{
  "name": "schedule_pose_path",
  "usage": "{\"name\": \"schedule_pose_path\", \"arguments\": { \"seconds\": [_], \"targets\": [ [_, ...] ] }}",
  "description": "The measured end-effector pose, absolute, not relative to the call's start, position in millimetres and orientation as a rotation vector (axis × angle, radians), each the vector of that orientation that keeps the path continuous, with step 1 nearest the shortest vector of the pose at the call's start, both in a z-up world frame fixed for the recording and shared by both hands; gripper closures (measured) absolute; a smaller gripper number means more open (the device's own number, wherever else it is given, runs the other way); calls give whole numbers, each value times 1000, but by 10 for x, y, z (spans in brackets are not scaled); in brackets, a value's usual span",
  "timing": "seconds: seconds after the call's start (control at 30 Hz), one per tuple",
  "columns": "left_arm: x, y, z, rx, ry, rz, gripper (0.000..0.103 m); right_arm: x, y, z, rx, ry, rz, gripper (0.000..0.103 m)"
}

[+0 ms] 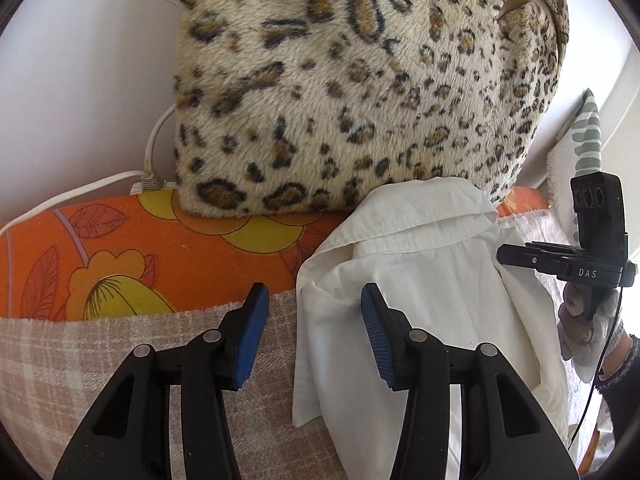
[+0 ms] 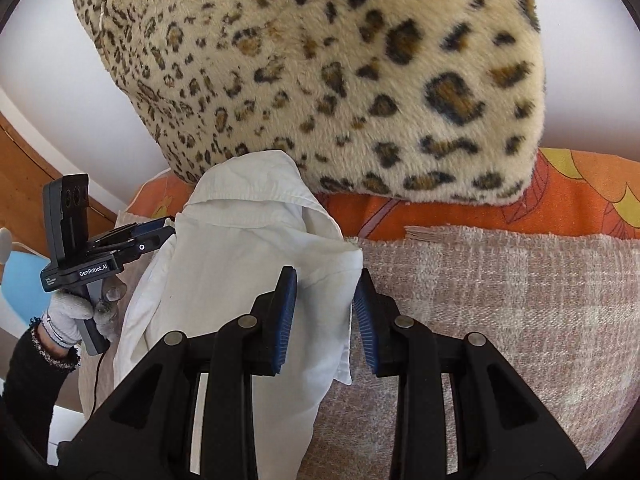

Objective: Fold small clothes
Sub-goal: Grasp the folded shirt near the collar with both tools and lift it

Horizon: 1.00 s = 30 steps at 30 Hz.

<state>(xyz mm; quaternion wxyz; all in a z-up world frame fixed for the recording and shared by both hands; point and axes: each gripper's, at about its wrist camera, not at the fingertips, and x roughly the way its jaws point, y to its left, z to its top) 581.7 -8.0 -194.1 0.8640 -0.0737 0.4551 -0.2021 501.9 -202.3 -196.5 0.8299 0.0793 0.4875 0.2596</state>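
A white collared shirt (image 1: 432, 264) lies folded into a narrow strip on a pink woven blanket (image 1: 120, 360), collar toward the far end. In the left wrist view my left gripper (image 1: 314, 332) stands open over the shirt's left edge; its right pad overlaps the cloth and its left pad is over bare blanket. In the right wrist view my right gripper (image 2: 326, 320) is open astride the right edge of the shirt (image 2: 240, 256), with no pad pressing on it. Each gripper also shows from the side in the other view, held by a gloved hand (image 2: 68, 316).
A large leopard-print cushion (image 1: 360, 80) stands right behind the shirt against a white wall. An orange floral sheet (image 1: 140, 248) lies under the blanket. A white cable (image 1: 80, 192) runs at the back left. A green-patterned cushion (image 1: 588, 136) sits at the right.
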Motion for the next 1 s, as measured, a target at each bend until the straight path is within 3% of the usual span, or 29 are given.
{"name": "schedule_pose_path", "arguments": {
  "seconds": [0.07, 0.13, 0.17, 0.27, 0.53, 1.0],
  "targets": [
    [5774, -145, -1951, -98, 934, -434, 60, 5038, -2000, -1971, 159, 1041, 547, 72],
    [5725, -269, -1959, -2, 913, -437, 70, 5046, -1954, -1965, 142, 1042, 542, 72],
    [5717, -304, -1962, 8, 919, -452, 81, 5062, -1895, -1964, 123, 1041, 535, 75],
    [5748, -314, -1949, -23, 926, -448, 96, 5070, -1806, -1945, 77, 1046, 505, 90],
    [5696, -396, -1767, -26, 877, -446, 100, 5000, -1711, -1622, 21, 989, 491, 97],
    [5050, -467, -770, -67, 707, -546, 100, 4428, -1703, -797, -18, 850, 543, 98]
  ]
}}
